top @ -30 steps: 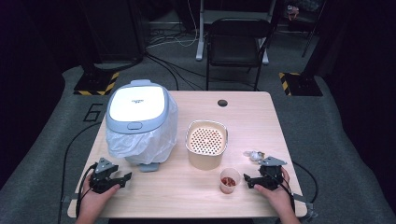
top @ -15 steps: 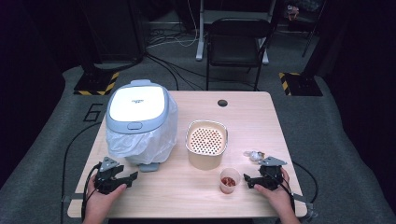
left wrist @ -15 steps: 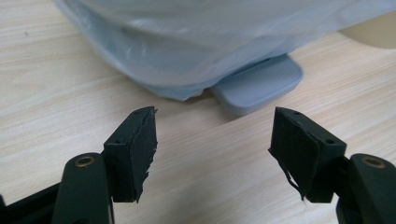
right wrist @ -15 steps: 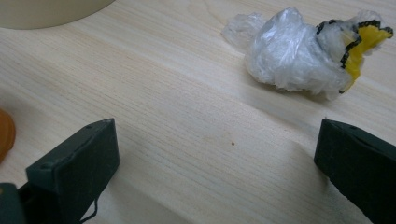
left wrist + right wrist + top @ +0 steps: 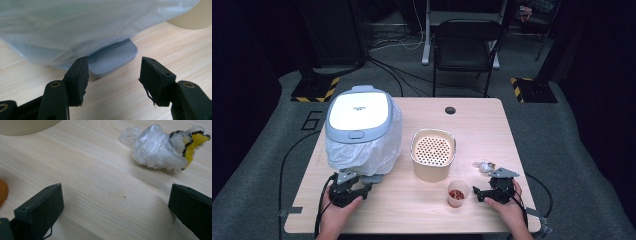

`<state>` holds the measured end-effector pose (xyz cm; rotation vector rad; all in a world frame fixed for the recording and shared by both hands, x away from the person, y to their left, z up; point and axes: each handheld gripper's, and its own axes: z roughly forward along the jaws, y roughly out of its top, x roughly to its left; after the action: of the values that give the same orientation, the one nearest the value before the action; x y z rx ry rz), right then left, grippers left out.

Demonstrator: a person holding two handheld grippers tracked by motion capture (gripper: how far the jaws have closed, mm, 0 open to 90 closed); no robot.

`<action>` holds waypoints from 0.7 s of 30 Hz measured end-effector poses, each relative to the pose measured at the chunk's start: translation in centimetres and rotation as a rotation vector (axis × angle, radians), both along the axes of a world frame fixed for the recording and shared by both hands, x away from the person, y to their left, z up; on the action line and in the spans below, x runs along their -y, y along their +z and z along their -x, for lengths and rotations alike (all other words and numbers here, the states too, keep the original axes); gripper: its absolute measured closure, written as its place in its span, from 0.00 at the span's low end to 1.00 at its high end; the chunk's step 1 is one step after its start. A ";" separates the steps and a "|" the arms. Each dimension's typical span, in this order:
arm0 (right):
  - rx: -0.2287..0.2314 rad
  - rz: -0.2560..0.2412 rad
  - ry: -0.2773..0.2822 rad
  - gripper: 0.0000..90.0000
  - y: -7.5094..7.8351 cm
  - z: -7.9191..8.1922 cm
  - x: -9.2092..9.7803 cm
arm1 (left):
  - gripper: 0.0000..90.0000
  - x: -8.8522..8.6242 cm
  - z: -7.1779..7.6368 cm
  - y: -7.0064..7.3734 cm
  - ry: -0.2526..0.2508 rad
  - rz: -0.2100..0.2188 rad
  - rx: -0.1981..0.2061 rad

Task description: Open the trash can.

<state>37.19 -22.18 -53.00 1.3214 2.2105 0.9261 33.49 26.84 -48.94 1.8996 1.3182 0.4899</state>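
Observation:
A grey pedal bin with a white lid and a clear plastic liner stands at the table's left. Its ribbed grey foot pedal juts out under the liner. My left gripper rests on the table right in front of the pedal, open, nothing between its jaws. My right gripper lies open on the wood at the front right. A crumpled clear wrapper with yellow and black scraps lies just ahead of it, untouched.
A beige tub with a perforated insert stands mid-table. A small clear cup of reddish bits sits left of my right gripper. The table has a cable hole at the back. A black folding chair stands beyond.
My left gripper has slid to the right, up to the bin's pedal. The right gripper has stayed where it was.

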 end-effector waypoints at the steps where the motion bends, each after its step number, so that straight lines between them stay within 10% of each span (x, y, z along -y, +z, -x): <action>1: 0.000 0.000 0.000 0.00 0.0 0.0 0.0 | 0.46 0.0 0.0 0.0 0.000 0.000 0.000; 7: 0.000 0.000 0.000 0.00 0.0 0.0 0.0 | 0.50 0.7 -0.5 -0.2 0.048 -0.012 0.026; 11: 0.000 0.000 0.000 0.00 0.0 0.0 0.0 | 0.53 1.2 -0.8 -0.5 0.100 0.061 0.021; 21: 0.001 0.000 -0.002 0.00 0.0 0.0 0.0 | 0.59 1.6 -1.2 -1.4 0.075 0.030 0.061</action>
<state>37.16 -22.18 -53.01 1.3225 2.2077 0.9256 34.71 25.25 -50.38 1.8025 1.3533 0.5582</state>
